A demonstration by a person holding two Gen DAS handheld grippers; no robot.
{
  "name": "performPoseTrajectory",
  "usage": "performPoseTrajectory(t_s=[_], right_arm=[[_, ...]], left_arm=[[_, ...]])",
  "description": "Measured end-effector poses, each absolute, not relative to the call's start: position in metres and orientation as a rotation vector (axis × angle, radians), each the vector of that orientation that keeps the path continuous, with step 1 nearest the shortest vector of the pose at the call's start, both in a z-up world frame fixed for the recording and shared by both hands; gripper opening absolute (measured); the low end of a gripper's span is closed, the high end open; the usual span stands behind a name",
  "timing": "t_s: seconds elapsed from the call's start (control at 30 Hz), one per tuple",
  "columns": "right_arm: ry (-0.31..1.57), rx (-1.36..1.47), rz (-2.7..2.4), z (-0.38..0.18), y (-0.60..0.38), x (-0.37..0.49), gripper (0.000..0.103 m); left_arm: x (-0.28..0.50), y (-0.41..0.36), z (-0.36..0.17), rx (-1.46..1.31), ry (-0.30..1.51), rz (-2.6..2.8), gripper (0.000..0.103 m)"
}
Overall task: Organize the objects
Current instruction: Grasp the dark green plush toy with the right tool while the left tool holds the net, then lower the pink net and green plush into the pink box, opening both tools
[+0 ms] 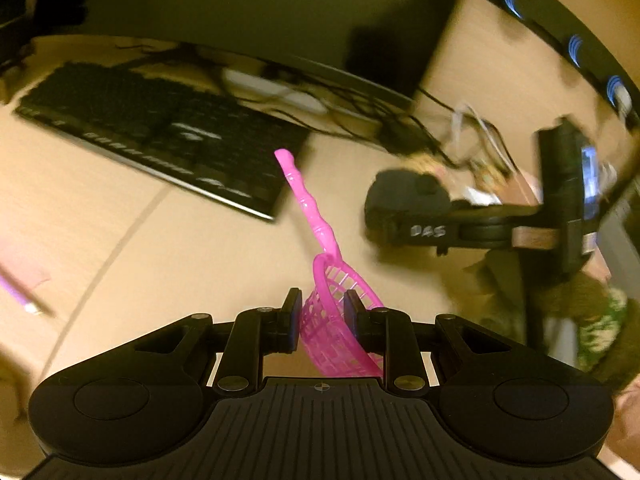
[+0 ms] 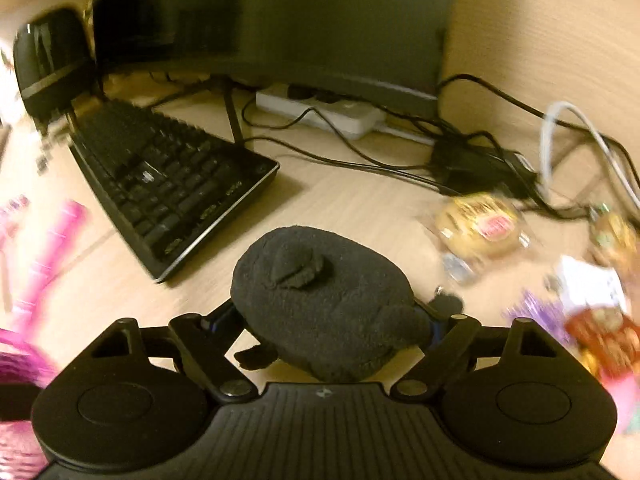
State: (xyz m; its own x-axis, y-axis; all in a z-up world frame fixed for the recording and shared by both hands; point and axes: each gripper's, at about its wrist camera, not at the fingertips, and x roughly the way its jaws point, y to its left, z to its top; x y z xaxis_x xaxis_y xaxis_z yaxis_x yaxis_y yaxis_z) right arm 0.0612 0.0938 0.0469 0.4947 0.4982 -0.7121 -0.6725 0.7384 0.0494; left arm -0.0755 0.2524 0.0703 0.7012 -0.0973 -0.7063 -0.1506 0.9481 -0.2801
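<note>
Pale woodgrain desk (image 2: pixel 340 208), left gripper (image 1: pixel 320 308) pinching pink lattice strainer (image 1: pixel 340 320), right gripper (image 2: pixel 332 320) apparently clasping fuzzy black bundle (image 2: pixel 320 300).

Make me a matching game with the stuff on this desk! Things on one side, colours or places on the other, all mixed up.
Things:
1. strainer
2. fuzzy toy
3. keyboard
4. power strip

Colour or place:
A. white, behind the cables
B. pink, pinched in the left tool
C. black keys, flat on the desk
D. dark, between the right tool's fingers

Pairs: 1-B, 2-D, 3-C, 4-A
</note>
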Motion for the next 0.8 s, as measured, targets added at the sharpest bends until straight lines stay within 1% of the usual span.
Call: performPoseTrajectory(t_s=[0.23, 0.43, 0.53, 0.63, 0.8], right_arm=[[0.778, -0.155, 0.606, 0.082, -0.007, 0.023, 0.085], [0.761, -0.150, 0.401, 0.097, -0.103, -0.010, 0.085], [0.743, -0.120, 0.310, 0.103, -0.149, -0.024, 0.085], [0.734, -0.082, 0.268, 0.108, -0.187, -0.035, 0.085], [0.719, -0.049, 0.237, 0.111, -0.229, -0.043, 0.085]], left_arm=[[-0.059, 0.201, 0.071, -0.303, 0.817, -0.128, 0.026], [-0.037, 0.130, 0.074, -0.262, 0.822, -0.321, 0.026], [-0.011, 0.092, 0.086, -0.239, 0.802, -0.394, 0.026], [0.015, 0.055, 0.105, -0.213, 0.728, -0.449, 0.026], [0.077, -0.007, 0.129, -0.177, 0.661, -0.482, 0.026]])
